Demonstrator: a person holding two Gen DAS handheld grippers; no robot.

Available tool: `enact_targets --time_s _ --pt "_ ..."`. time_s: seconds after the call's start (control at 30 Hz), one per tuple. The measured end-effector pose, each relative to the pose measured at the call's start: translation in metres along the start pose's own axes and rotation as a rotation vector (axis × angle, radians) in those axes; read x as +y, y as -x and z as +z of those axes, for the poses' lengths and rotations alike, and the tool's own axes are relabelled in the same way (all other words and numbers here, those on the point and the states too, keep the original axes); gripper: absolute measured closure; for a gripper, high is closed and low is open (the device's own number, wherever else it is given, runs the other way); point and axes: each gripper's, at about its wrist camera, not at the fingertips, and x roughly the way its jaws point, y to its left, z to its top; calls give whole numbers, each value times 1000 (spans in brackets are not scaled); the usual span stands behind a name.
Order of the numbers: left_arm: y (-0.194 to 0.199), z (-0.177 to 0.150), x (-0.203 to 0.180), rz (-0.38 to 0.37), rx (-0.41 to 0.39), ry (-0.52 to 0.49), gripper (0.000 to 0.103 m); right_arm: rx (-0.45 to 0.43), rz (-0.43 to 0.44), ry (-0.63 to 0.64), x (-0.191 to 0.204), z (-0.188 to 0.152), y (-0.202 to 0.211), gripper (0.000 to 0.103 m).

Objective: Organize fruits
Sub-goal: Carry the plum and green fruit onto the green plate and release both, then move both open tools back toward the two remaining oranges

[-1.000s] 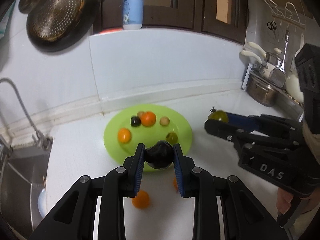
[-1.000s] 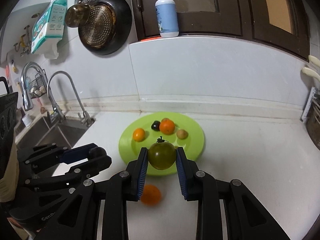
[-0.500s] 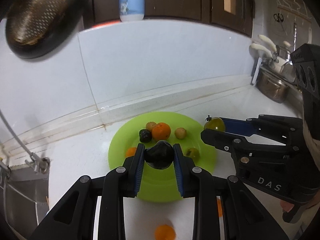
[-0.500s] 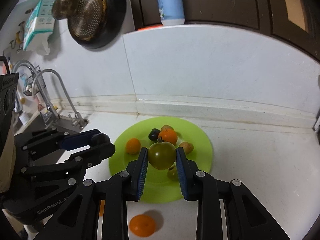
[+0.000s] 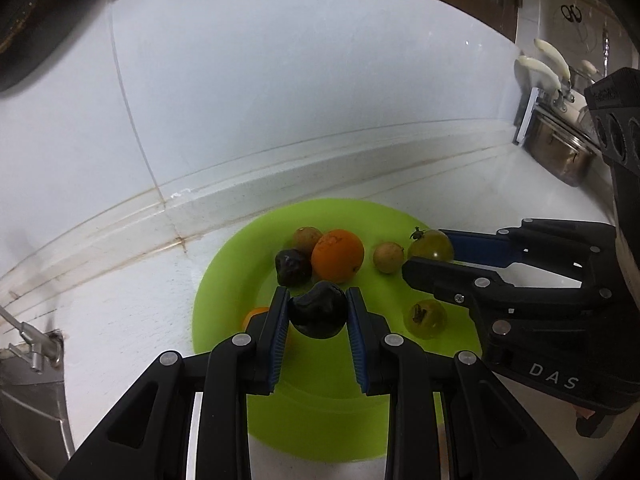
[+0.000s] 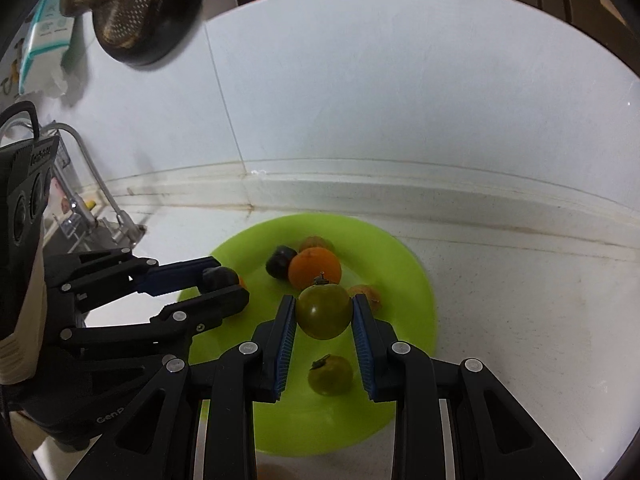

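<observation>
A lime green plate lies on the white counter; it also shows in the right wrist view. On it lie an orange, a dark fruit, two small brown fruits, a green tomato and a small orange fruit partly hidden. My left gripper is shut on a dark purple fruit above the plate's near left part. My right gripper is shut on a green tomato above the plate, to the right of the left gripper.
A sink and tap lie at the left. A steel pot and utensils stand at the far right. A pan and strainer hang on the white wall behind the plate. A bottle stands on the ledge above.
Both grippers have moved forward and down over the plate with their fruits still held. The loose orange fruits on the near counter have dropped out of view.
</observation>
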Motion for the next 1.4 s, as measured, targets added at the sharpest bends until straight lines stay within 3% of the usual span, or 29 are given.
enact_targets --time_s 0.3,0.4,0.5,0.7,0.93,1.2,1.4 --pt "-11 -1 5 0 23 4 74 11 -8 -9 -3 0 -13 73" --pt "-8 0 5 15 12 3 60 -3 -11 -10 -2 1 -10 70" --pt "1 1 5 39 -4 3 57 -18 -23 -11 -2 1 -4 69" --pt "37 -2 6 93 -54 35 43 -54 -44 -17 1 0 20 69" --pt "86 -14 -1 137 -120 54 29 -105 -48 -24 11 -7 56 57" --pt "132 -33 -9 191 -182 62 18 -148 -58 -1 30 -18 95 42" --pt "152 -53 -13 194 -182 95 15 -166 -80 35 45 -33 119 42"
